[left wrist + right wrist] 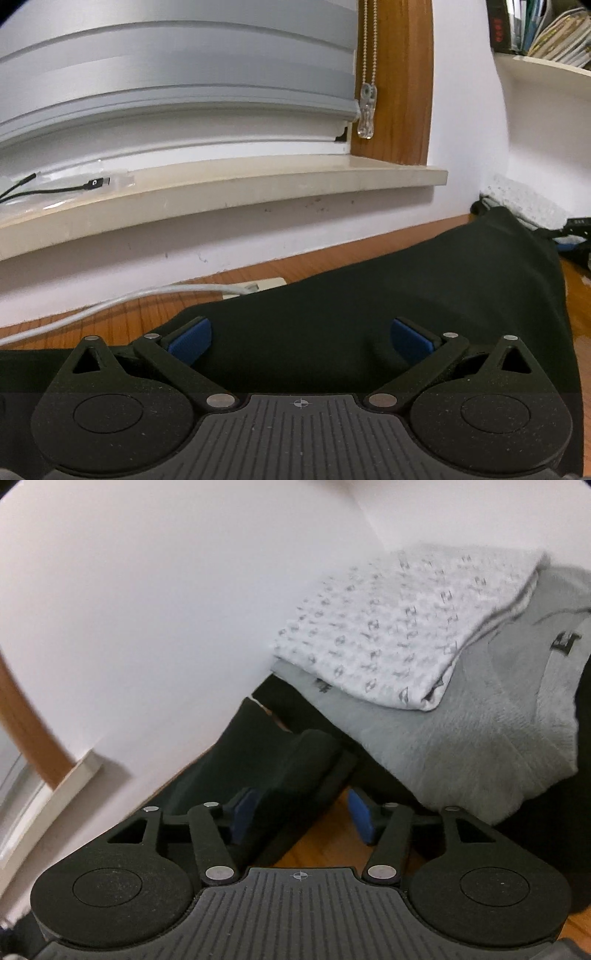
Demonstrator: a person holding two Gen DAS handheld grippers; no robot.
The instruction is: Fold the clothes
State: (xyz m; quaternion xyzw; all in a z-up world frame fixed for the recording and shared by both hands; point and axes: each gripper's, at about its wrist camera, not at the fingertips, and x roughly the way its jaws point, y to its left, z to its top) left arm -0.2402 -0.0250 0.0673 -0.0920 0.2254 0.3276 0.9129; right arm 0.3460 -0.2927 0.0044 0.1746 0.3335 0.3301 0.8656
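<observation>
A black garment [424,288] lies spread over the wooden table [140,314] in the left wrist view. My left gripper [301,339] hovers just over it, jaws wide open, nothing between the blue pads [190,339]. In the right wrist view my right gripper [303,814] stands partly open. A folded edge of black cloth [295,768] runs in beside its left pad [245,812], while the right pad [360,816] stands clear over bare wood [325,842]. Behind it, a folded white patterned garment [399,627] rests on a grey one [480,738].
A cream window sill [258,181] with a black USB cable [92,184] runs along the white wall, below grey blinds [177,74]. A white cable [110,302] crosses the table at the left. A shelf with books [546,33] hangs at the upper right.
</observation>
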